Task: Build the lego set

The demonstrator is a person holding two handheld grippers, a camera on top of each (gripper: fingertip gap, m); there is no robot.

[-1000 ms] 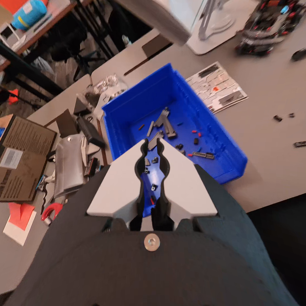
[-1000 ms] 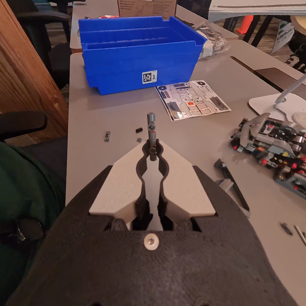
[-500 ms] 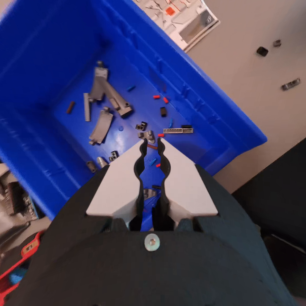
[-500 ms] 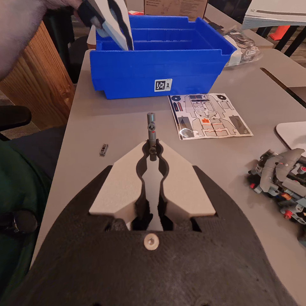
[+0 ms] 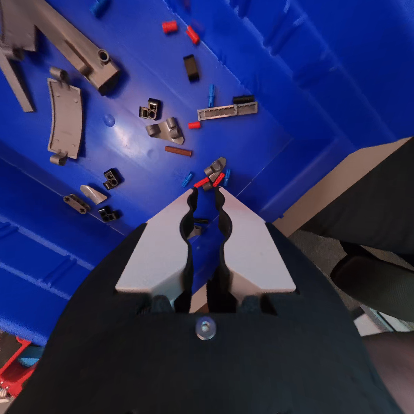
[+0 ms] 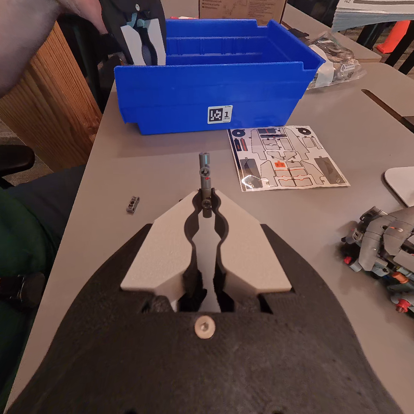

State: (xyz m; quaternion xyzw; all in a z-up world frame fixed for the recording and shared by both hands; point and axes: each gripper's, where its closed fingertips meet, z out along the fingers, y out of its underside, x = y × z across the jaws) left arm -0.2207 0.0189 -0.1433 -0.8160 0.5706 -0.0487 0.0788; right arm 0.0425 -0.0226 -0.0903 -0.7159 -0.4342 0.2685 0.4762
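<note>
My left gripper (image 5: 205, 190) is open and empty, down inside the blue bin (image 5: 313, 74), its tips just short of two red pins (image 5: 201, 182) and a small grey piece (image 5: 215, 168) on the bin floor. Several loose grey, black, blue and red Lego parts lie around them, among them a curved grey panel (image 5: 65, 118) and a long grey beam (image 5: 226, 111). My right gripper (image 6: 205, 191) is shut on a grey connector piece (image 6: 205, 177), held upright above the table. The left gripper (image 6: 143, 42) also shows dipping into the bin (image 6: 212, 94) in the right wrist view.
A sticker sheet (image 6: 286, 156) lies right of the bin's front. A part-built grey Lego model (image 6: 380, 244) sits at the right edge. A small grey piece (image 6: 133, 203) lies on the table to the left. A plastic bag (image 6: 333, 60) lies behind the bin, a wooden panel (image 6: 44, 112) stands left. There is about 30 cm between the tips of the two grippers.
My left gripper has dropped deeper into the bin and moved toward the near corner by the red pins. My right gripper has shifted closer to the bin, still holding the connector.
</note>
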